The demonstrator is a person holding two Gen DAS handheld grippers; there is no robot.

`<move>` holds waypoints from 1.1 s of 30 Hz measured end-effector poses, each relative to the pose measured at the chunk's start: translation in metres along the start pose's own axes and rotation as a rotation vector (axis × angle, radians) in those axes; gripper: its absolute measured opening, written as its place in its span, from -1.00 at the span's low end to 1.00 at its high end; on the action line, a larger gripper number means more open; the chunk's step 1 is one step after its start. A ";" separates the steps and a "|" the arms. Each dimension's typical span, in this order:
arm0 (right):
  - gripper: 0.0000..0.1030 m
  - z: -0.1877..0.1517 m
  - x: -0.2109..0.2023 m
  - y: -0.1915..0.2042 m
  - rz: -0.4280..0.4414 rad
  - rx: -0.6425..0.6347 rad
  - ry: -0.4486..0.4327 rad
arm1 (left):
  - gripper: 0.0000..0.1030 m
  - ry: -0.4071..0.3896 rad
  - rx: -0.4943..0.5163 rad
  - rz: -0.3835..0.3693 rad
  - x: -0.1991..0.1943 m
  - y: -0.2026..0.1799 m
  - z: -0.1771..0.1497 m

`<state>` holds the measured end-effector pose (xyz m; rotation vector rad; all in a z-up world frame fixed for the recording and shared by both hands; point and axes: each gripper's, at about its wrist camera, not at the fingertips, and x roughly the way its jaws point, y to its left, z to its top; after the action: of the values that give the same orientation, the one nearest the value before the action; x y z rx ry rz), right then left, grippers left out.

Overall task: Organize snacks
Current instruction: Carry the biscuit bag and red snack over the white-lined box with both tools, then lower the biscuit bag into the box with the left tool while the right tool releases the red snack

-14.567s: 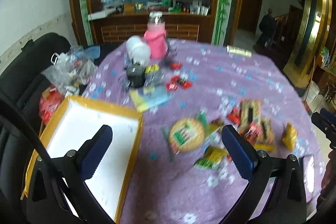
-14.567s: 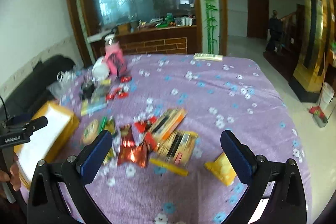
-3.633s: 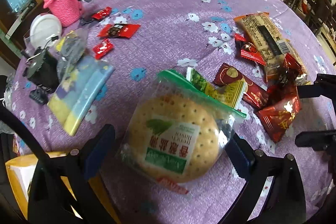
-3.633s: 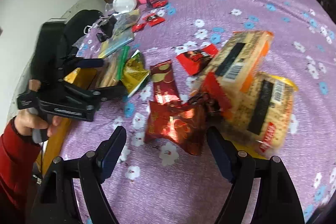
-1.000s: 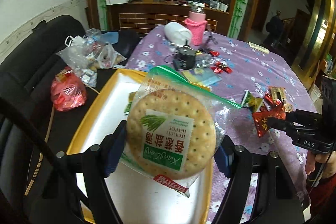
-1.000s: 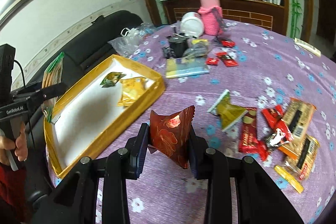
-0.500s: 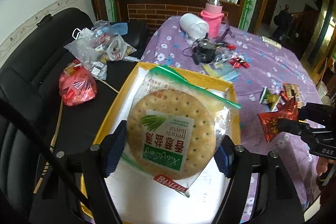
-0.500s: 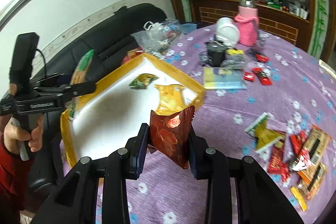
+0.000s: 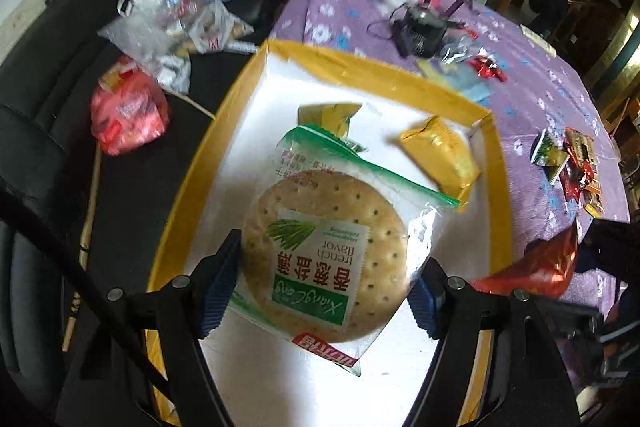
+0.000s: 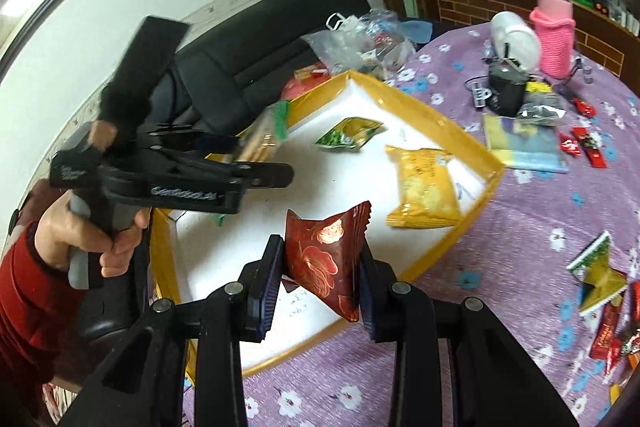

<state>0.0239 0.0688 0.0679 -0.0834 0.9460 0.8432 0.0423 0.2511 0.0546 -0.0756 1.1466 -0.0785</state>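
the round worktop point(image 10: 520, 227) wears a purple cloth with white and blue flowers, and a black sofa point(image 10: 256, 39) stands just beside it. a yellow-walled box point(image 9: 376, 67) with a white floor sits at the worktop's edge nearest the sofa. inside lie a yellow snack packet point(image 10: 424, 187) and a smaller green-and-gold packet point(image 10: 348, 133), apart from each other.

the left gripper point(image 9: 320, 291) hangs over the box, its fingers closed on both edges of a round cracker pack point(image 9: 320, 255); the label, upside down, reads "xianglong" and "french flavor", with chinese characters and a red strip at the bottom. the right gripper point(image 10: 320, 275) has its fingers pressed on a dark red foil packet point(image 10: 324, 259) with a gold flower print, held above the box's near wall.

only the right wrist view shows the person's hand point(image 10: 84, 231) in a red sleeve gripping the left gripper's handle, whose lettering is blurred. only the left view shows a red plastic bag point(image 9: 128, 111) on the sofa. a pink bottle point(image 10: 554, 31) and loose snacks point(image 10: 600, 291) lie on the cloth.
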 end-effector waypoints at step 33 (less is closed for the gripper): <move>-0.36 0.006 0.058 -0.030 0.005 0.104 0.011 | 0.45 0.063 0.048 0.192 0.069 -0.009 0.070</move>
<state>0.0653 0.0856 0.0203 0.0040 0.9992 0.7980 0.1342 0.2368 0.0212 0.0803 1.2089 0.0620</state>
